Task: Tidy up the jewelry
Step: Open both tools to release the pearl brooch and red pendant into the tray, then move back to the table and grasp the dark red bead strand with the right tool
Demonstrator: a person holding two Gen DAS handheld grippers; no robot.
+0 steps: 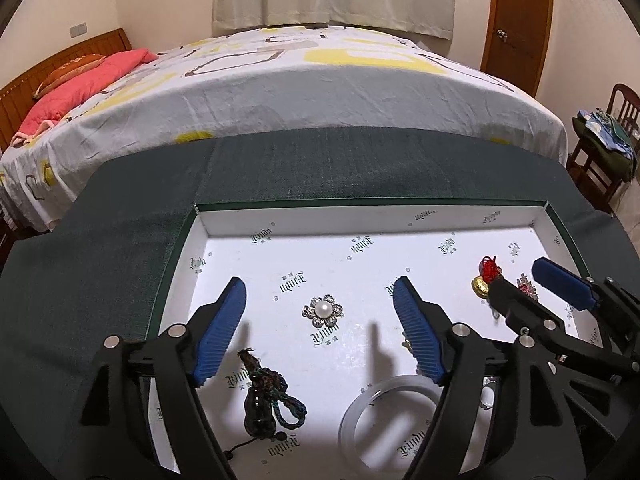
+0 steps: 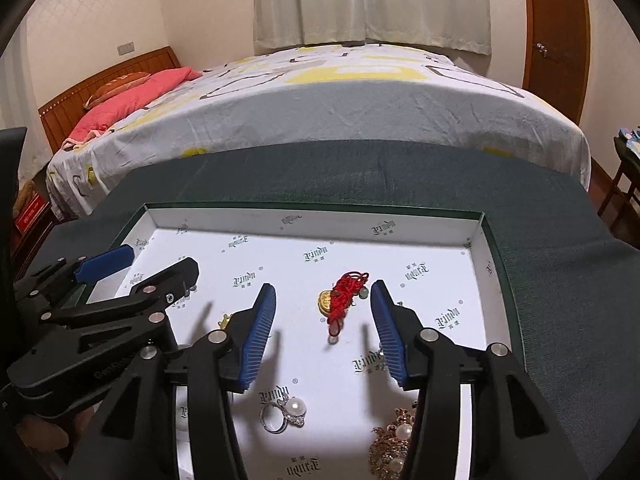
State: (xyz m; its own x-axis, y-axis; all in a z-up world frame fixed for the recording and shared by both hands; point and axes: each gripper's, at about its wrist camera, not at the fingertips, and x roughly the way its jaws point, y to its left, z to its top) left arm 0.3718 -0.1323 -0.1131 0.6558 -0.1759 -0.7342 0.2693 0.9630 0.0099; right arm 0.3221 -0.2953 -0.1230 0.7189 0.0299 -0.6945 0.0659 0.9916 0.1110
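A shallow white-lined box (image 1: 360, 220) (image 2: 312, 218) with a green rim holds the jewelry. In the left wrist view my left gripper (image 1: 322, 286) is open above a silver flower brooch with a pearl (image 1: 322, 311). A dark gourd pendant on cord (image 1: 262, 396) and a clear bangle (image 1: 388, 416) lie nearer. In the right wrist view my right gripper (image 2: 323, 290) is open around a gold charm with red cord (image 2: 340, 294), apart from it. A pearl ring (image 2: 285, 414) and a gold pearl brooch (image 2: 390, 444) lie below it.
The box sits on a dark green cloth (image 1: 120, 240) (image 2: 560, 240). A bed (image 1: 300, 88) stands just behind it. A wooden chair with clothes (image 1: 604, 140) is at the right, and a wooden door (image 2: 556, 32) is beyond.
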